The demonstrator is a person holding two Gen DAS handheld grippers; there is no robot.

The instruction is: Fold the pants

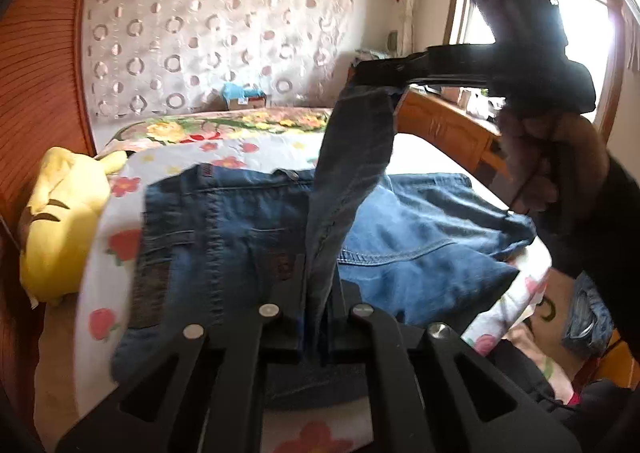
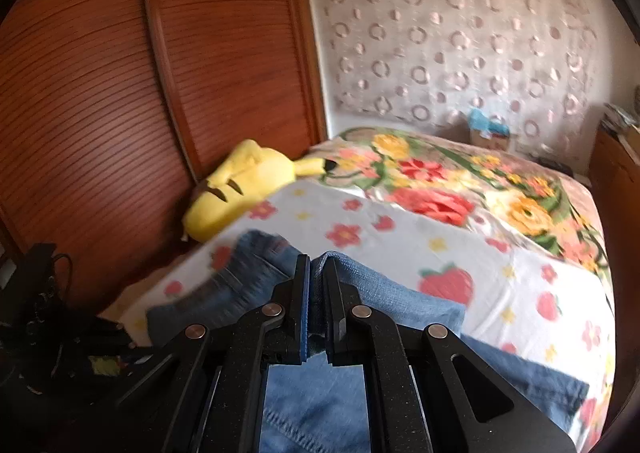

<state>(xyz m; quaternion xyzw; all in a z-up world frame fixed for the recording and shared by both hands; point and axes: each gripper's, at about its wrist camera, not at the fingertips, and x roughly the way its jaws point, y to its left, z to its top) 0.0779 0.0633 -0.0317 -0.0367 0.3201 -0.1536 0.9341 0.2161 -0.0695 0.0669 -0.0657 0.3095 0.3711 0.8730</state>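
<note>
Blue jeans [image 1: 224, 237] lie spread on the bed with the waistband toward the left. A narrow edge of the denim rises off the pile as a taut strip [image 1: 356, 157]. My left gripper [image 1: 320, 293] is shut on the strip's lower end. In the left wrist view my right gripper [image 1: 368, 73], held by a hand [image 1: 560, 165], pinches the strip's upper end above the bed. In the right wrist view my right gripper [image 2: 317, 261] is shut on a folded denim edge, and the jeans [image 2: 372, 293] hang below it.
A yellow plush toy [image 1: 60, 221] [image 2: 240, 185] lies at the bed's left edge against a slatted wooden wardrobe door [image 2: 100, 93]. The flowered sheet [image 2: 480, 273] covers the bed. A wooden cabinet [image 1: 444, 129] stands to the right, under a window. A small box [image 1: 244, 97] sits at the far wall.
</note>
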